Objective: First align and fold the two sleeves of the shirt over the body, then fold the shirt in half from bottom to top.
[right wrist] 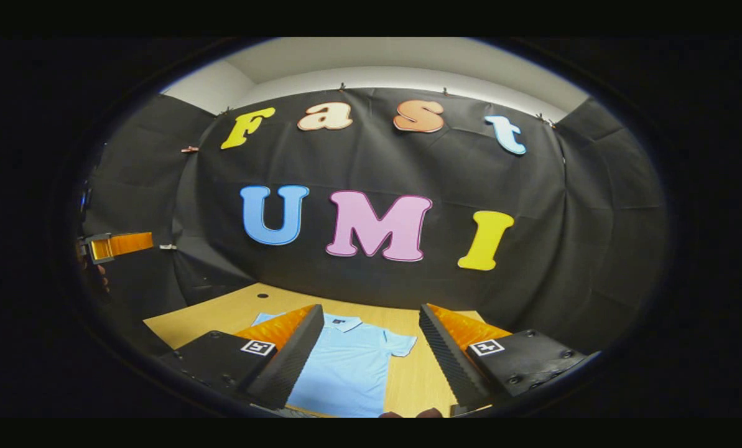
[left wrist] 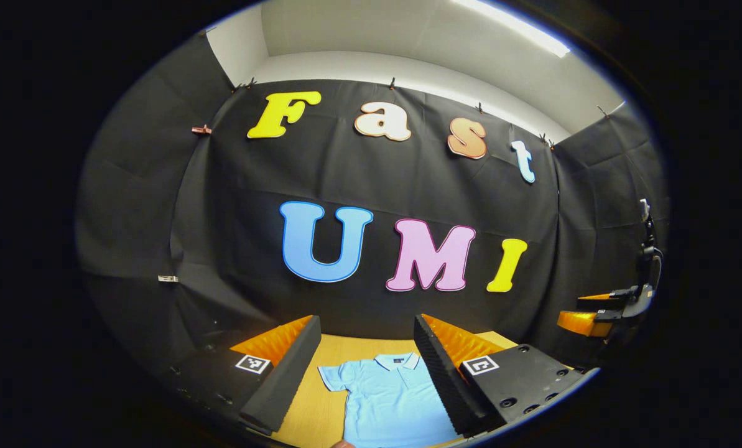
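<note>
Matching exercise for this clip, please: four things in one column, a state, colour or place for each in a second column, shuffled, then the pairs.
Things:
1. shirt
2. left tool
3. table
4. collar

States:
A. open, held above the shirt
B. light wood
C. light blue, flat, sleeves spread, not yet folded
D. at the shirt's far end, toward the wall

Pairs: 1-C, 2-A, 3-B, 4-D

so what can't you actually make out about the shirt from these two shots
- Shirt hem: cut off at the bottom edge in both views.
- One sleeve: left gripper view, behind a finger of the left claw.
- Other sleeve: right gripper view, mostly behind a finger of the right claw.
- Collar label: too small to tell.
</note>
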A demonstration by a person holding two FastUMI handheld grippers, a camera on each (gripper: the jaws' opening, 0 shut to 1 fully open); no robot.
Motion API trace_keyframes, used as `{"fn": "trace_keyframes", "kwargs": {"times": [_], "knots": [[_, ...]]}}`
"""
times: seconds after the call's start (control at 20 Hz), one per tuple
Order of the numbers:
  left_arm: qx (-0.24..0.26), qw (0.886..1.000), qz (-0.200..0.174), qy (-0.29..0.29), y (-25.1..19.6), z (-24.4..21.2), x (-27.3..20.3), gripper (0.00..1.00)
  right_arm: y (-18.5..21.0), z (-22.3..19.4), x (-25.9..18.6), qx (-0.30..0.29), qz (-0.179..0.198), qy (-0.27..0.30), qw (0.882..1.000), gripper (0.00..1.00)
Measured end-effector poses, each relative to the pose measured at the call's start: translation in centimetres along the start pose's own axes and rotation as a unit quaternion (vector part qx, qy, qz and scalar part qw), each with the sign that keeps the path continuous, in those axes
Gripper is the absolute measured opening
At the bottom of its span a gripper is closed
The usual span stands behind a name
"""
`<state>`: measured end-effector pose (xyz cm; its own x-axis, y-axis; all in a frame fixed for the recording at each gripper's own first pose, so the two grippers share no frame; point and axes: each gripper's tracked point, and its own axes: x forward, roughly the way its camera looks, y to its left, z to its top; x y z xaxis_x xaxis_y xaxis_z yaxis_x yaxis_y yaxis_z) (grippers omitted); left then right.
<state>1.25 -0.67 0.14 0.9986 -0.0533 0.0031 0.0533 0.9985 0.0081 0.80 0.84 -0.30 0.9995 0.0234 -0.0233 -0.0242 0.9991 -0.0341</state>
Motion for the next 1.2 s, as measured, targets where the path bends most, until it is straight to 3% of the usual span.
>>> {"fn": "trace_keyframes", "kwargs": {"times": [0.35,0.65,0.9,1.2], "knots": [[-0.001,1.000,0.006,-0.001,0.7,-0.2,0.3,0.97,0.1,0.3,1.5,0.005,0.008,-0.002,1.000,0.97],[-0.019,1.000,0.020,0.007,0.9,-1.0,1.3,0.96,-1.5,-3.1,5.4,-0.001,0.014,0.031,0.999,0.95],[-0.015,0.999,0.023,0.018,0.0,-1.9,4.1,0.97,-5.3,-7.4,12.4,-0.021,0.003,0.053,0.998,0.96],[-0.025,0.996,0.061,0.052,-0.4,-4.5,10.1,0.96,-9.5,-18.3,25.0,0.014,0.019,0.131,0.991,0.97]]}}
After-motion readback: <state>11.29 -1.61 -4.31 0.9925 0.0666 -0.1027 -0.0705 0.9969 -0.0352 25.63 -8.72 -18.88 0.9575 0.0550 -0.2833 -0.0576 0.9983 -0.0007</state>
